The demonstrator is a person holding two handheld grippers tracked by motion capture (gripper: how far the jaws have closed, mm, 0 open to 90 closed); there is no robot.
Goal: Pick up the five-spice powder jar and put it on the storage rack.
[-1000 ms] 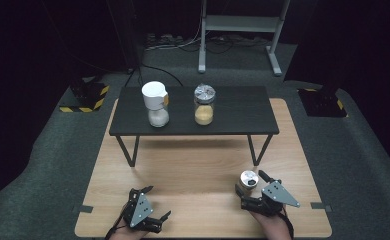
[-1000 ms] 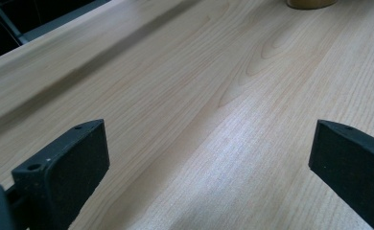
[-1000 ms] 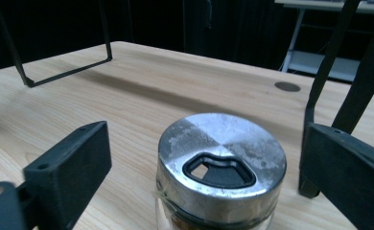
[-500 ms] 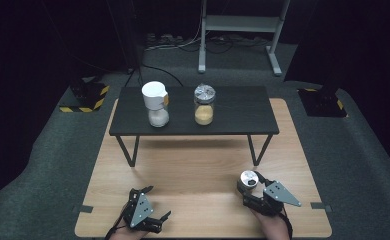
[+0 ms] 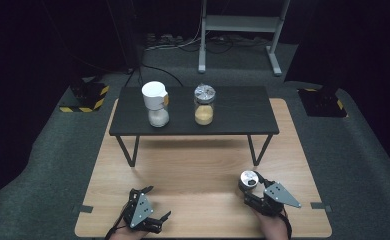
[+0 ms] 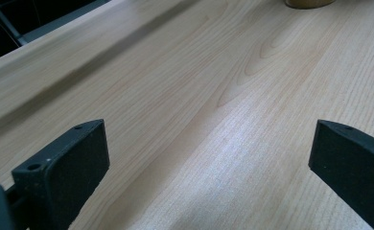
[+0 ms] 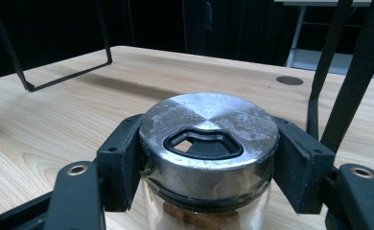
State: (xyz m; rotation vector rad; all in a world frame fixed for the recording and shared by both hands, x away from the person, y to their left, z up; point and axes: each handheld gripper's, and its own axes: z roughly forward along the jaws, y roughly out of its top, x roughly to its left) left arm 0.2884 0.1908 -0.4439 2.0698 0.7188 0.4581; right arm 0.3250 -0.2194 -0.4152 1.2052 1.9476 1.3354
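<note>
Right gripper (image 5: 250,186) barely shifted, clamping shaker jar (image 7: 209,143), black bench (image 5: 233,107) seemingly beyond

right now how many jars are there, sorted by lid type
metal-lid jars: 2, one on the black bench holding orange powder, one in the right gripper with brown powder
white-lid jars: 1, on the bench
total: 3

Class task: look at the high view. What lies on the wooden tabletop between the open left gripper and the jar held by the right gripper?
Nothing: the high view shows bare wooden tabletop between the left gripper and the jar.
</note>
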